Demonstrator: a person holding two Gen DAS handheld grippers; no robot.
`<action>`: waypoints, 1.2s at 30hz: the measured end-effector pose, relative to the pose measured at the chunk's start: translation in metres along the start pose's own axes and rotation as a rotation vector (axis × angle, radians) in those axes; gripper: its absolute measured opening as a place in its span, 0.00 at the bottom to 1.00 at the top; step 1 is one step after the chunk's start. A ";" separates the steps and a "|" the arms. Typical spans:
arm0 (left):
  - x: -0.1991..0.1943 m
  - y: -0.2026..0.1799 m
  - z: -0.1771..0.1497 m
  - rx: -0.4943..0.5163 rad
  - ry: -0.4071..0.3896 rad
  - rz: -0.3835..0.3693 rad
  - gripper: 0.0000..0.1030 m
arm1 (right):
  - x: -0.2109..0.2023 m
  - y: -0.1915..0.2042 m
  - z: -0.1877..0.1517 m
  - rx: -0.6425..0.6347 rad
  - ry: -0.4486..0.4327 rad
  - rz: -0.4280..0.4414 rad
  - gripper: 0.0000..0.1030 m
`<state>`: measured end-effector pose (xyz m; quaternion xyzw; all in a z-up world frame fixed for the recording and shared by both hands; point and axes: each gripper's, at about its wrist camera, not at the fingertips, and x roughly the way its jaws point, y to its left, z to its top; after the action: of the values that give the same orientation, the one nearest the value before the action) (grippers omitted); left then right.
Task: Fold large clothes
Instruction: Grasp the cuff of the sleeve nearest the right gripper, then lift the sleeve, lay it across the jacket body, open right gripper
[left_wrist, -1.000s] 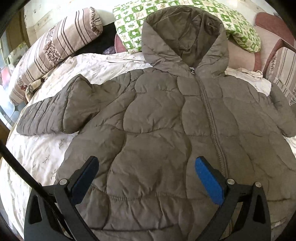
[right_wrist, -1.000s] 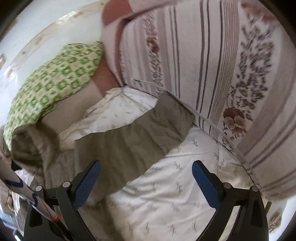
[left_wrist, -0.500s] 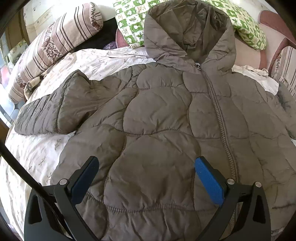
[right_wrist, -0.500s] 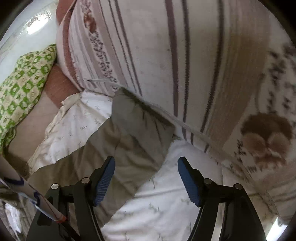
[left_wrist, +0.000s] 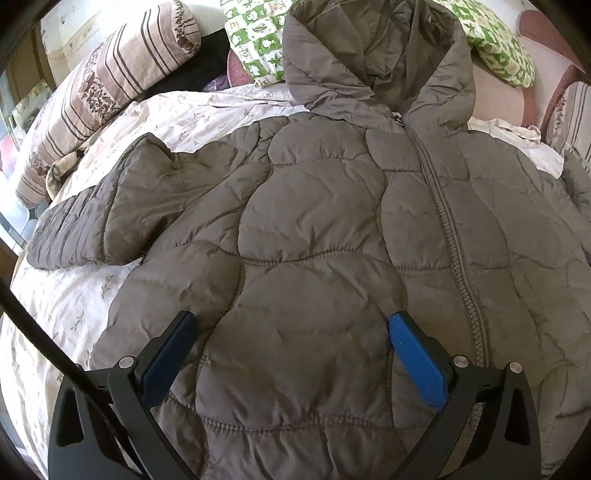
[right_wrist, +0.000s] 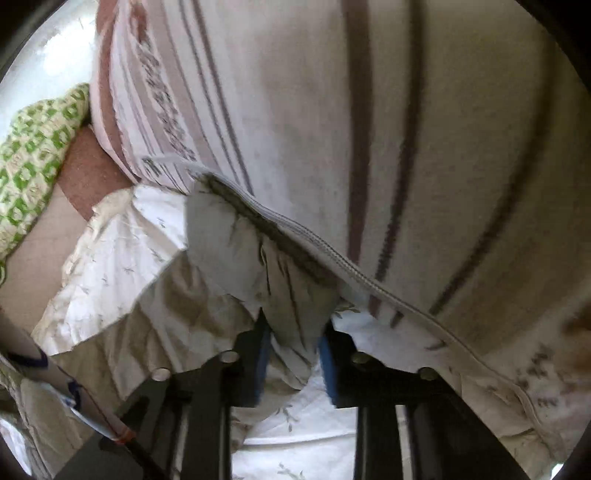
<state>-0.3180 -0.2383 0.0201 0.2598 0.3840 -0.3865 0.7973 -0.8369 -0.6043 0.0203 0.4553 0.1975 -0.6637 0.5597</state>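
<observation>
A grey-brown quilted hooded jacket lies front up on the bed, zipped, with its hood toward the pillows. Its left sleeve is bent and lies on the sheet. My left gripper is open and empty, hovering over the jacket's lower front. In the right wrist view my right gripper is shut on the end of the jacket's other sleeve, close against a striped pillow.
A white floral sheet covers the bed. Striped floral pillows lie at the far left and fill the right wrist view. A green patterned pillow lies behind the hood. A black cable crosses the lower left.
My right gripper moved forward to the sleeve end and closed on it. My left gripper drifted slightly closer over the jacket and stayed open.
</observation>
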 end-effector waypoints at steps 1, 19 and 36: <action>0.000 0.000 0.000 -0.001 0.000 -0.001 1.00 | -0.008 0.003 -0.002 -0.007 -0.025 0.000 0.20; -0.030 0.016 0.004 -0.057 -0.059 -0.027 1.00 | -0.222 0.099 -0.031 -0.161 -0.245 0.271 0.16; -0.058 0.084 0.008 -0.241 -0.098 0.006 1.00 | -0.319 0.278 -0.192 -0.460 -0.137 0.595 0.16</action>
<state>-0.2695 -0.1723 0.0817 0.1440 0.3877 -0.3472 0.8417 -0.5192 -0.3586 0.2546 0.3097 0.1626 -0.4395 0.8273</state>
